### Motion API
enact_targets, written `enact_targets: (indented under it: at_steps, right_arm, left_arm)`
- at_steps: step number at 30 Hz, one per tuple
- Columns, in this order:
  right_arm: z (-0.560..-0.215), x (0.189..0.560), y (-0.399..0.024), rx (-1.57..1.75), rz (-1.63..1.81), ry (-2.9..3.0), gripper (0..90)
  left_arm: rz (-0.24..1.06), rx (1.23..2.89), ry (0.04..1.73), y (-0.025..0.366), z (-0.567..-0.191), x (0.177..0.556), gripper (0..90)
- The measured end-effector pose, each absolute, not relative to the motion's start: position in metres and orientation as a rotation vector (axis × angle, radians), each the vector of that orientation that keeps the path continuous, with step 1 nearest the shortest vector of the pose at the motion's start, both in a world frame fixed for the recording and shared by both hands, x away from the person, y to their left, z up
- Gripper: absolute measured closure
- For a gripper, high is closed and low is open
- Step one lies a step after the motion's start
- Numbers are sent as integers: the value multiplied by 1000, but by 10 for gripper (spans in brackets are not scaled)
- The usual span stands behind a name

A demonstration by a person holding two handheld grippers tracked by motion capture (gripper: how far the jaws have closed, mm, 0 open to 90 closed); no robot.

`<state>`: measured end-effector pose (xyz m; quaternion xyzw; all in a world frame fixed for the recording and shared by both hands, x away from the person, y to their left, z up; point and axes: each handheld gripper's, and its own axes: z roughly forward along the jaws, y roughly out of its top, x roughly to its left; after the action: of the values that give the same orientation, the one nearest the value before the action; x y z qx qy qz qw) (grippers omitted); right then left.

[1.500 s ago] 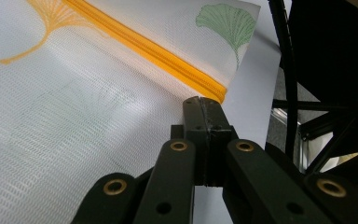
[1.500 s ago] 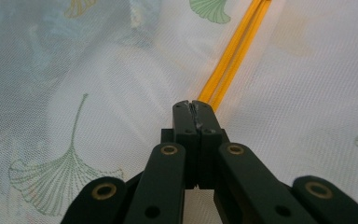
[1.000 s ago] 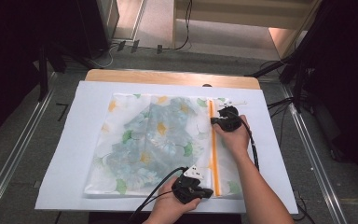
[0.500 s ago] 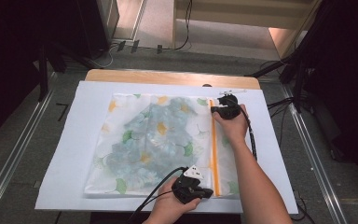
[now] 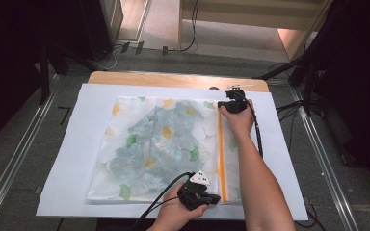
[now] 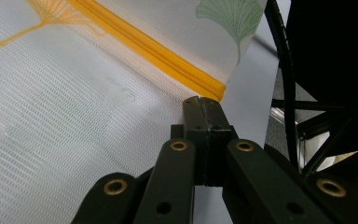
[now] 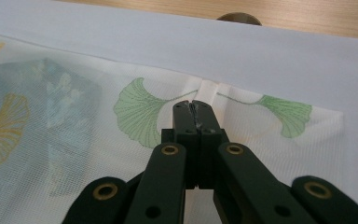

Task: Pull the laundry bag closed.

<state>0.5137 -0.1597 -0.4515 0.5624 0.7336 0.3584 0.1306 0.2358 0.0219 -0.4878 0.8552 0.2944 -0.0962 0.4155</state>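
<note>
Mesh bag (image 5: 164, 149) is lying flat on the white sheet (image 5: 77, 144), looking light, floppy and snag-prone. Orange zipper (image 5: 220, 154) is its stiffest line, best gripped at the ends. Left gripper (image 5: 212, 198) is pinching the near end, right gripper (image 5: 221, 104) clamping shut at the far end.

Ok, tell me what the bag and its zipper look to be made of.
Bag: thin white mesh fabric, matte, probably synthetic; the left gripper view shows an open weave with printed leaves. Zipper: orange woven tape with fine teeth, likely nylon or plastic, though that is hard to tell.
</note>
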Motion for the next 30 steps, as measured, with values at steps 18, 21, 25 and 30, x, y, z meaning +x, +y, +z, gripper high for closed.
enact_targets:
  at_steps: [18, 21, 25, 30]
  right_arm:
    - [-449, 516, -160, 1692, 1122, 2140, 812]
    - [-457, 508, -161, 1672, 1063, 2154, 724]
    - [-472, 496, -168, 1658, 1095, 2209, 696]
    - [-473, 490, -164, 1559, 1059, 2253, 885]
  left_arm:
    - [-252, 2141, 742, 22, -488, 236, 900]
    - [-253, 2143, 742, 22, -488, 236, 900]
    - [-248, 2153, 734, 22, -488, 236, 900]
    - [-253, 2150, 732, 22, -488, 237, 900]
